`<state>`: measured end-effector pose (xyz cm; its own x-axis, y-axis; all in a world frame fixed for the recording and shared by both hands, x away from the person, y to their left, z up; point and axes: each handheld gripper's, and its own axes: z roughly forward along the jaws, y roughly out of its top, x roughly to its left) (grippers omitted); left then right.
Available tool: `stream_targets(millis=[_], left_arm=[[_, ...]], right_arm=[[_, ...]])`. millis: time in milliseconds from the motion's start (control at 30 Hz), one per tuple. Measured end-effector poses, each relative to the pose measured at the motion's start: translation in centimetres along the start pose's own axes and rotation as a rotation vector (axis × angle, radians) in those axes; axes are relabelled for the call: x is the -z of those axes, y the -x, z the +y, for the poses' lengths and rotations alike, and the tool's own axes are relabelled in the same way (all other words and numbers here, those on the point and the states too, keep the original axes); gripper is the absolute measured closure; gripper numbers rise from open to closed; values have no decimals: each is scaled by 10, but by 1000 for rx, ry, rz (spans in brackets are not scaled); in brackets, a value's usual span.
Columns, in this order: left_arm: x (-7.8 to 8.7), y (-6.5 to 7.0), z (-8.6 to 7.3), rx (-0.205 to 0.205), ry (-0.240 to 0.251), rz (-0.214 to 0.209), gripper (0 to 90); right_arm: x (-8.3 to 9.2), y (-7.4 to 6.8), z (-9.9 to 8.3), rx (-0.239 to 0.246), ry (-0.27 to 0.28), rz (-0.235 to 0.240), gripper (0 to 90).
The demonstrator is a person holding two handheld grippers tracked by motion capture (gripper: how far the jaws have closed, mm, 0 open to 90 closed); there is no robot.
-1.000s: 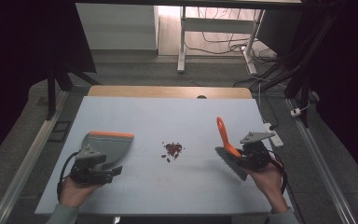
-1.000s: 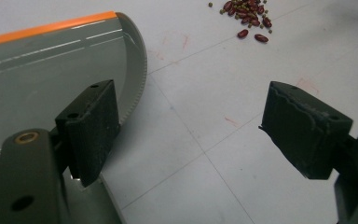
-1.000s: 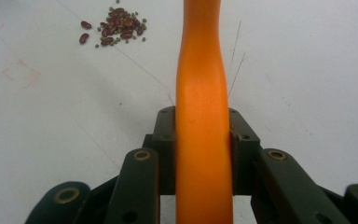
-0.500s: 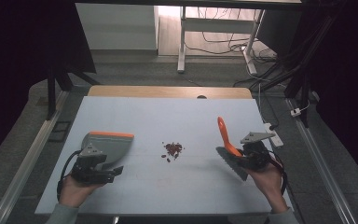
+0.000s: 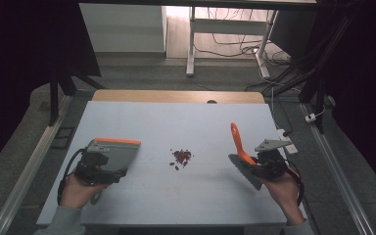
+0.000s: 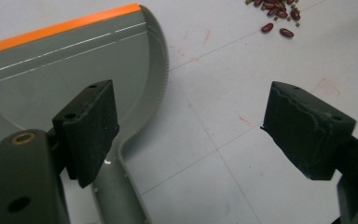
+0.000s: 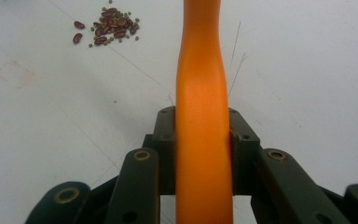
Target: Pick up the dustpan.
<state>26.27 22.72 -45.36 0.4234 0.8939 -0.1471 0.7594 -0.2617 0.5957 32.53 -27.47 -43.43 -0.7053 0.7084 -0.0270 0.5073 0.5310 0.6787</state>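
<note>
Nothing has shifted since the earlier frames. Right claw [image 7: 204,140] is clenched on the brush's [image 5: 244,164] stiff orange handle. Left claw [image 6: 205,121] hangs released over the light, rigid dustpan [image 6: 65,79]; grasp its handle. Beans [image 5: 181,156] lie at desk [image 5: 176,117] centre, at 3 o'clock from the dustpan.

Black two-jaw claws [image 6: 186,135] with brass-ringed screws; sleeves [image 5: 61,223] seemingly grey.

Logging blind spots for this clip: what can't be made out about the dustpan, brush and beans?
- Dustpan handle: cut off by the bottom edge in the left gripper view; covered by the left gripper in the high view.
- Brush bristles: high view too small; its handle runs past both edges of the right gripper view.
- Beans: too small to count.
</note>
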Motion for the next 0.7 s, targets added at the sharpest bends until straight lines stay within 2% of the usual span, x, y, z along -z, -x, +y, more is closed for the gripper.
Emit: stream_targets(millis=[100,233,333,533,700], left_arm=[[0,-7,-5,3,-24,17,181],[-1,-15,-12,31,-51,22,174],[-1,-18,-16,47,-67,20,166],[1,-21,-22,76,-98,26,147],[-7,-24,-27,113,-137,25,125]], right_arm=[[1,1,0,-2,0,-5,706],[1,5,-2,-8,-4,-18,706],[0,6,-4,-19,-11,-23,706],[-3,5,-5,-12,-18,-13,706],[-4,5,-5,-10,-19,-11,706]])
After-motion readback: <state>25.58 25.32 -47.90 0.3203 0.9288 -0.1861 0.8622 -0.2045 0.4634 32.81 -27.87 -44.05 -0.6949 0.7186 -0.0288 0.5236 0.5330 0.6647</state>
